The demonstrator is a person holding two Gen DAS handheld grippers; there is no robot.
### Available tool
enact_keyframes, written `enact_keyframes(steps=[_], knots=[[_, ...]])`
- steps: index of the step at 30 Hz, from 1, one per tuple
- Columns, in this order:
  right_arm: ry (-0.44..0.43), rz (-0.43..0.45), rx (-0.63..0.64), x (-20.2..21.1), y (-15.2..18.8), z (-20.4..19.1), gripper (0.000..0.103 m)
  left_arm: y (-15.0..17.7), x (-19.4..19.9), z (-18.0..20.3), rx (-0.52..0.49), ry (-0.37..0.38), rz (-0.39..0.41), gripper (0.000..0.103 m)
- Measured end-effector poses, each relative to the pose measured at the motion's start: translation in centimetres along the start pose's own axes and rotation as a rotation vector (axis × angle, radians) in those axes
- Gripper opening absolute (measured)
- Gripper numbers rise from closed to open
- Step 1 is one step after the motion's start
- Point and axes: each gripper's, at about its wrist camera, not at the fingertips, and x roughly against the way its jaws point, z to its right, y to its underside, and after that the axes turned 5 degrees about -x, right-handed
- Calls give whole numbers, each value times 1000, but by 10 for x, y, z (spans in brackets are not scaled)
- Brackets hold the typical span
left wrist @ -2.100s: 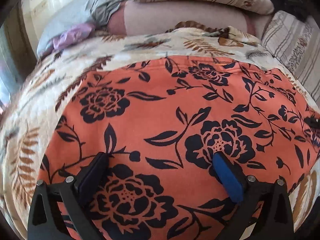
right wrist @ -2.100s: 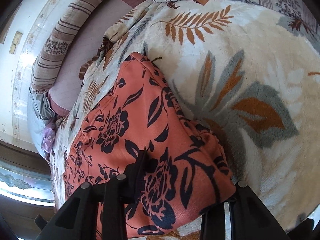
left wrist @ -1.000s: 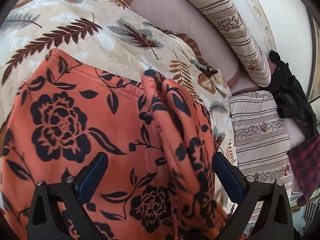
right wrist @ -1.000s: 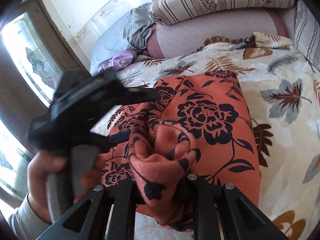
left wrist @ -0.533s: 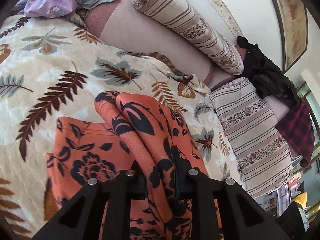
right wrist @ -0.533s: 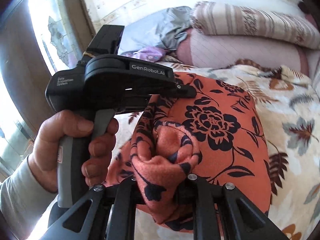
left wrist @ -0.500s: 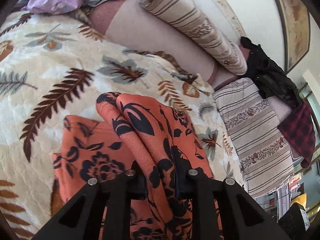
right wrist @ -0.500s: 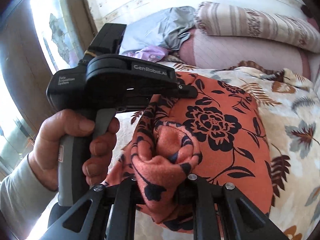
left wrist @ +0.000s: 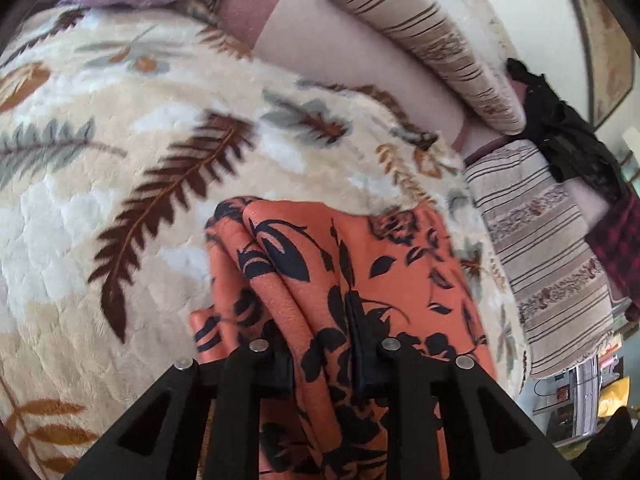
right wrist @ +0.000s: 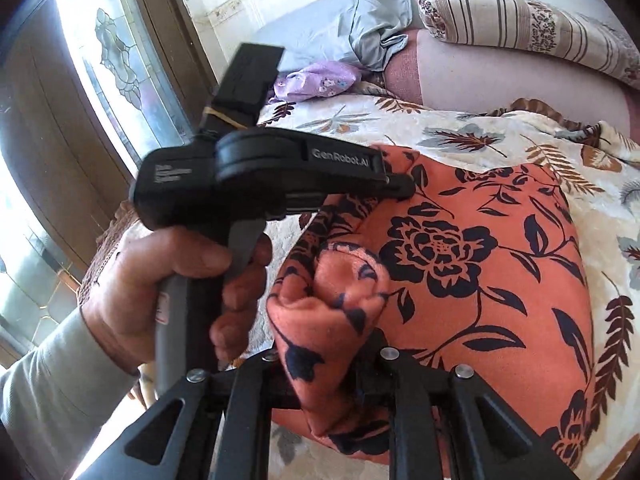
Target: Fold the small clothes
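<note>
The orange garment (left wrist: 360, 280), printed with black flowers and leaves, lies on a cream blanket (left wrist: 100, 208) patterned with brown, rust and grey fern leaves. Its far part lies flat on the blanket; its near edge is gathered into thick folds that rise toward both cameras.

Left gripper (left wrist: 320, 344): a bunched fold of the garment passes between its two black fingers, whose jaws are opening while the cloth remains between them, still touching both. In the right wrist view the same tool appears from the side, held by the person's left hand (right wrist: 160, 280), with a pale sleeve (right wrist: 52, 384) at the wrist; its tip meets the far corner of the raised fold.

Right gripper (right wrist: 324, 360): a rounded wad of the garment sits between its fingers and hangs over them toward the camera. Its jaws are likewise opening with the cloth between them and against both.

Surroundings: beyond the blanket lies a pinkish cushion (left wrist: 360, 52), topped by a striped bolster (left wrist: 432, 40). A lilac cloth (right wrist: 316, 80) and a grey cloth (right wrist: 368, 28) lie at the far corner, near a window (right wrist: 108, 64). A second striped cushion (left wrist: 548, 272), a black garment (left wrist: 568, 136) and a red checked cloth (left wrist: 620, 240) lie along the side.
</note>
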Motion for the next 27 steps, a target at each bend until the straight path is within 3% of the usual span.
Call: enact_keyframes(steps=[1, 2, 3, 4, 5, 7, 8, 12, 14, 16, 18, 20, 23, 27], knots=[[-18, -67, -6, -13, 5, 0, 34, 3, -1, -4, 17, 9, -11, 29], [-29, -57, -4, -13, 12, 0, 35, 6, 4, -4, 15, 21, 11, 32], [-38, -15, 7, -5, 17, 0, 36, 9, 12, -3, 13, 9, 24, 42], [-61, -7, 3, 0, 20, 1, 43, 11, 19, -3, 11, -12, 34, 46], [-103, -11, -17, 4, 23, 4, 59, 12, 28, -2, 7, -31, 41, 46], [-172, -7, -58, 18, 30, 10, 68, 20, 46, 1, 10, -154, 64, 53], [-173, -3, -60, 25, 34, 11, 68, 25, 55, 6, 8, -181, 77, 53], [-191, 21, -111, 61, 55, 29, 68, 56, 94, 38, -41, -104, 152, 53], [-175, 30, -145, 77, 68, 37, 69, 77, 90, 50, -84, -181, 105, 53], [-163, 32, -187, 88, 69, 51, 69, 101, 65, 41, -40, -281, -27, 53], [-149, 48, -244, 104, 74, 74, 69, 120, 69, 31, 36, -243, 12, 54], [-131, 68, -299, 114, 74, 99, 73, 127, 82, 34, 64, -251, 29, 53], [-108, 83, -403, 127, 76, 139, 73, 127, 91, 45, 29, -286, 25, 53], [-161, 70, -543, 131, 71, 183, 73, 119, 106, 64, -3, -362, 72, 52]])
